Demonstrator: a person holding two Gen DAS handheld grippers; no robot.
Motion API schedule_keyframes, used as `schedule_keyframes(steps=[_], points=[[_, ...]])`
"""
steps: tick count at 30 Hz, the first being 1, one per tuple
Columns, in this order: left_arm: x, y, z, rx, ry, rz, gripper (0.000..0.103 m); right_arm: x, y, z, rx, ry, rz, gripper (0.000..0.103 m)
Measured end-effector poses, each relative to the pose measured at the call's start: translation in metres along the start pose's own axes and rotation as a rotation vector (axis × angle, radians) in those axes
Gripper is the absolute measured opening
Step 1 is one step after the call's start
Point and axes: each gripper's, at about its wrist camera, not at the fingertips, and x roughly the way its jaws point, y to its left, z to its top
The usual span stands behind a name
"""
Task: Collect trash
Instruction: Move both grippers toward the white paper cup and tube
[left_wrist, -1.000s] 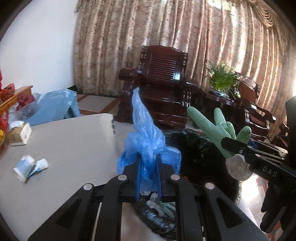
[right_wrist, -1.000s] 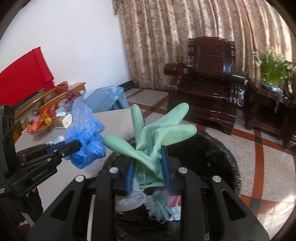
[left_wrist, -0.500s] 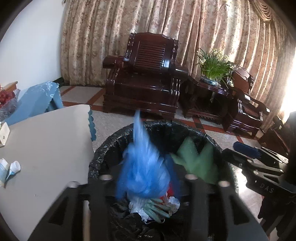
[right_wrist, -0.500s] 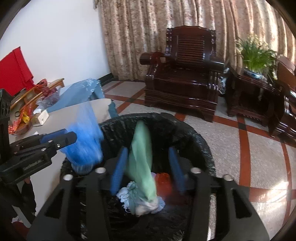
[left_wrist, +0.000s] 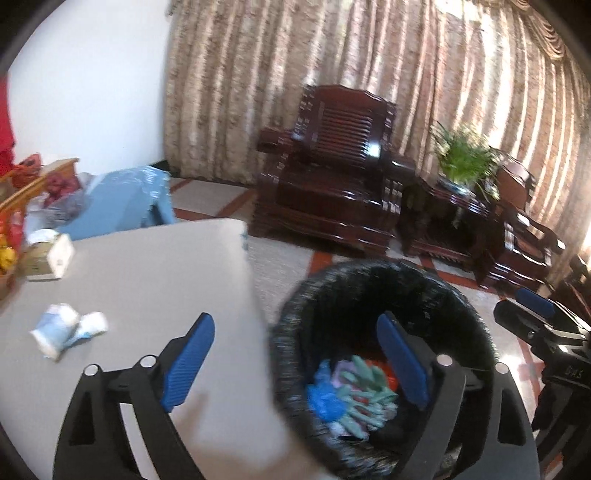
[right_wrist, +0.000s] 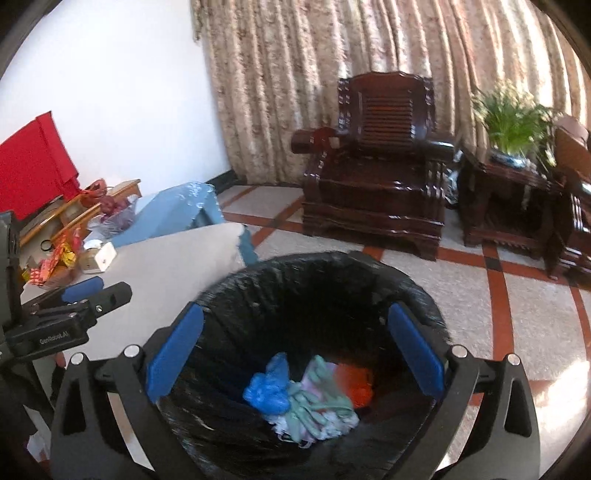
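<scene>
Both grippers have just been opening, and now the left gripper (left_wrist: 295, 363) and right gripper (right_wrist: 293, 350) hang with fingers wide apart and nothing between them. The blue bag (right_wrist: 269, 387) and green glove (right_wrist: 314, 406) lie inside the black-lined bin (right_wrist: 258, 280). Crumpled wrappers (left_wrist: 66, 330) lie on the bench (left_wrist: 147, 266) beside the bin.

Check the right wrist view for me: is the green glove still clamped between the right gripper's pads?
No, the right gripper stands wide open with nothing between its pads, and the green glove lies inside the black-lined bin.
</scene>
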Motion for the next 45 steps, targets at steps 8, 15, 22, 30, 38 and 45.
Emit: schedule_keyframes(steps=[8, 15, 22, 30, 38, 45], points=[[-0.050, 0.089, -0.011, -0.084, -0.065, 0.179, 0.090, 0.029, 0.088, 0.017, -0.079, 0.000, 0.130, 0.098], [-0.077, 0.163, -0.031, -0.152, -0.078, 0.327, 0.090, 0.063, 0.169, 0.022, -0.149, 0.028, 0.212, 0.098], [-0.082, 0.224, -0.051, -0.175, -0.050, 0.426, 0.090, 0.102, 0.243, 0.017, -0.222, 0.085, 0.269, 0.098], [-0.032, 0.261, -0.060, -0.195, 0.017, 0.422, 0.090, 0.135, 0.266, 0.003, -0.239, 0.111, 0.247, 0.098], [0.020, 0.274, -0.060, -0.186, 0.087, 0.430, 0.090, 0.172, 0.254, 0.000, -0.212, 0.160, 0.202, 0.098], [0.054, 0.290, -0.056, -0.222, 0.169, 0.371, 0.090, 0.188, 0.250, 0.001, -0.211, 0.171, 0.198, 0.098]])
